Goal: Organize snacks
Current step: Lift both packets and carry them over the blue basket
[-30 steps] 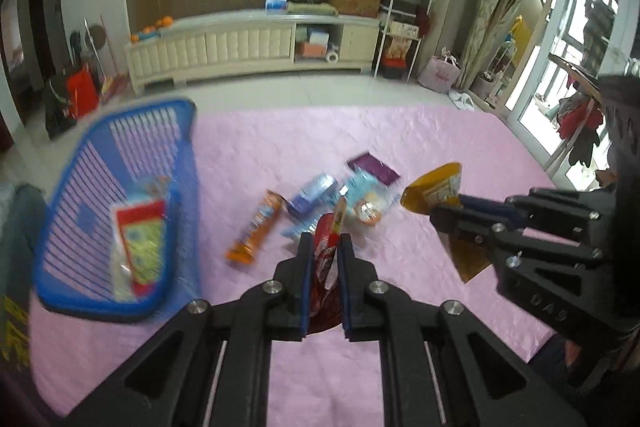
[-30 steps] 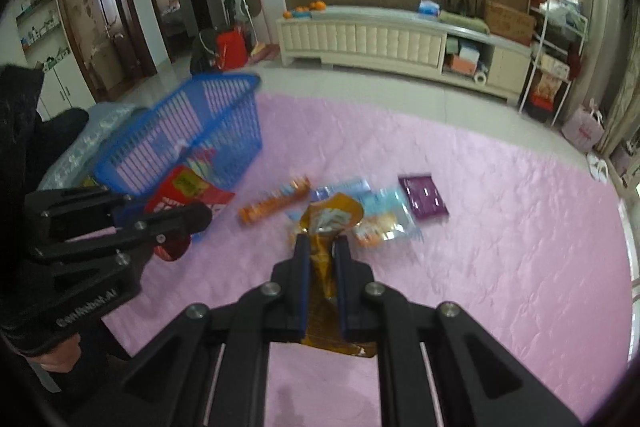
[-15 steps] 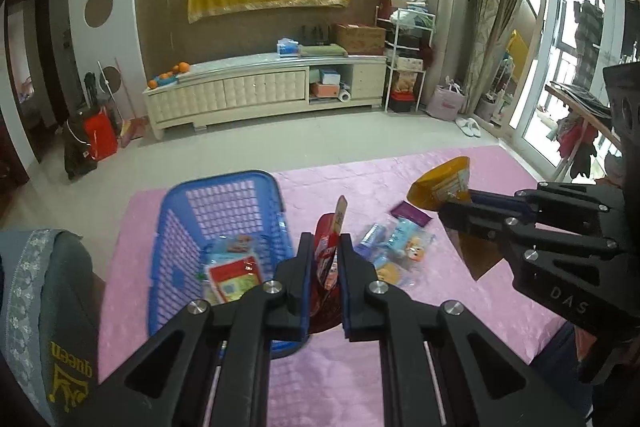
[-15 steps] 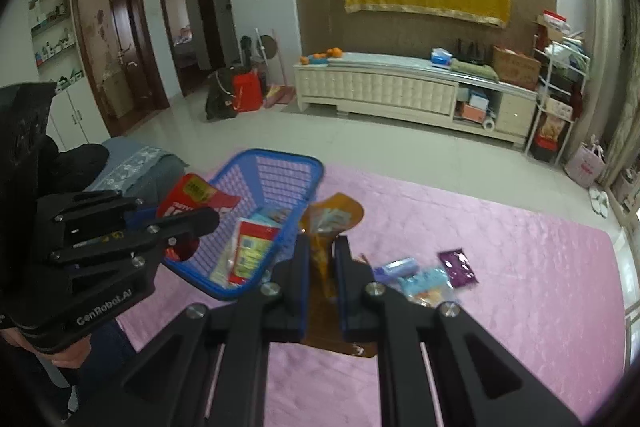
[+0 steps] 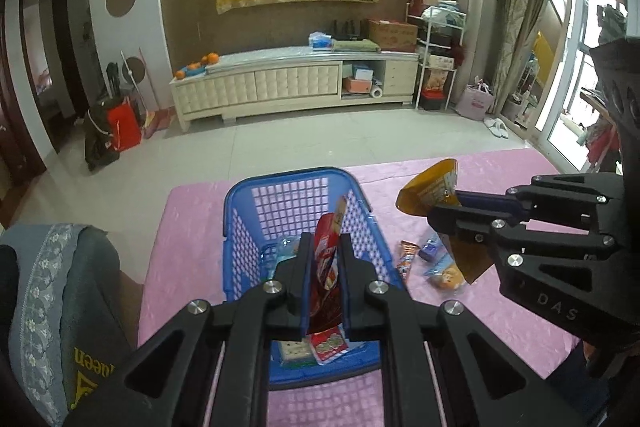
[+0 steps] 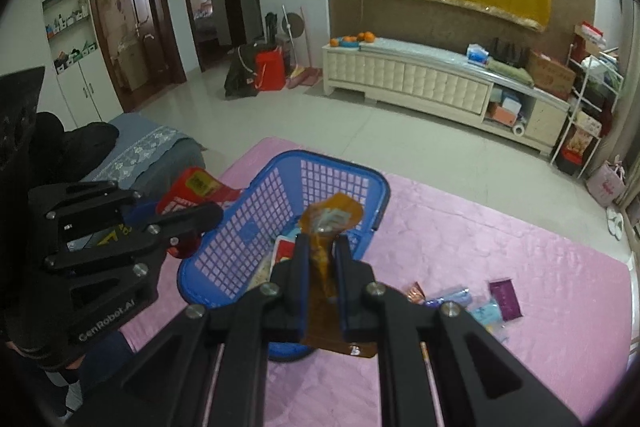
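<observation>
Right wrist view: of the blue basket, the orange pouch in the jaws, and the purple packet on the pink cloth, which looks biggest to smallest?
1. blue basket, clearly largest.
2. orange pouch, though nearness to the camera inflates it.
3. purple packet, smallest as seen; its true size against the pouch is unsure.

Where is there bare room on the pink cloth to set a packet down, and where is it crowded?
Bare: the pink cloth from the blue basket across to its far right edge, beyond the loose snacks; also the strip left of the basket. Crowded: the snack cluster beside the basket, and the basket's floor, which already holds packets.
</observation>
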`<state>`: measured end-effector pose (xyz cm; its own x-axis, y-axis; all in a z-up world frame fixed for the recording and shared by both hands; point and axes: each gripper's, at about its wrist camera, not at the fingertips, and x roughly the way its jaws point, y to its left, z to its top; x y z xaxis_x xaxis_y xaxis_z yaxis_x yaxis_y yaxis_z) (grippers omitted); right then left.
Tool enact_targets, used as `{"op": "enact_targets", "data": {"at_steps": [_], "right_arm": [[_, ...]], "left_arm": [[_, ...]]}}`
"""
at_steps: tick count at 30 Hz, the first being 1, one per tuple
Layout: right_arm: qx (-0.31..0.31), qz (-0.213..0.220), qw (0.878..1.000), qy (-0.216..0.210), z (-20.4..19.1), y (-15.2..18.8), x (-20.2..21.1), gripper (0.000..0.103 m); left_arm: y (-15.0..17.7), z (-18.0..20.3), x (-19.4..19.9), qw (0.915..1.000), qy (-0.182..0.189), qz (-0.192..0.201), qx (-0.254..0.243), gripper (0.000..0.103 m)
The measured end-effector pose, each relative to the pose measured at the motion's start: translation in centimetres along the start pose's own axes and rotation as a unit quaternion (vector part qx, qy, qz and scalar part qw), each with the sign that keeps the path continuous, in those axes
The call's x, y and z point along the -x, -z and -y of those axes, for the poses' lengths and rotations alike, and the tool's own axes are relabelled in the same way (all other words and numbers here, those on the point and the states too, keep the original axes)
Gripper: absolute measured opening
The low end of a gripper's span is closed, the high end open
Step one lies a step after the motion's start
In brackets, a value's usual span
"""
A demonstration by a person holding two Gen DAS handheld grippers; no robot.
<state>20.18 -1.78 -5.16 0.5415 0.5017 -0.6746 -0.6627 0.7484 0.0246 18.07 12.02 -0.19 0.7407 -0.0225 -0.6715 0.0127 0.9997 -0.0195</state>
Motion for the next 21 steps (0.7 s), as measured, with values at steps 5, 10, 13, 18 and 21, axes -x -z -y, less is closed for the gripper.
{"op": "enact_targets", "data": {"at_steps": [5,10,13,18,21], "right_arm": [[0.001,-0.024,1.0,0.012,0.1,-0.6,-2.5,0.015],[0.005,-0.055,0.998,0.024,0.5,-0.8,-5.5,0.016],[0.004,-0.071,0.997,0.027,0.4,-1.0,-7.2,0.016],[0.005,-0.09,0.995,0.032,0.2,-1.3,-9.5,0.016],[0.006,-0.101,0.994,0.037,0.3,-1.4,-10.8,0.016]], "left_arm": [[-0.3,-1.8,-1.5,0.9998,0.001,-0.008,0.02,0.01],[-0.3,-2.9,-3.4,0.9993,0.005,-0.016,0.032,0.01],[-0.2,-2.7,-4.5,0.9994,0.009,-0.021,0.025,0.01],[-0.2,-3.2,-6.2,0.999,0.012,-0.031,0.03,0.01],[-0.2,-3.8,-7.1,0.9988,0.008,-0.035,0.034,0.01]]}}
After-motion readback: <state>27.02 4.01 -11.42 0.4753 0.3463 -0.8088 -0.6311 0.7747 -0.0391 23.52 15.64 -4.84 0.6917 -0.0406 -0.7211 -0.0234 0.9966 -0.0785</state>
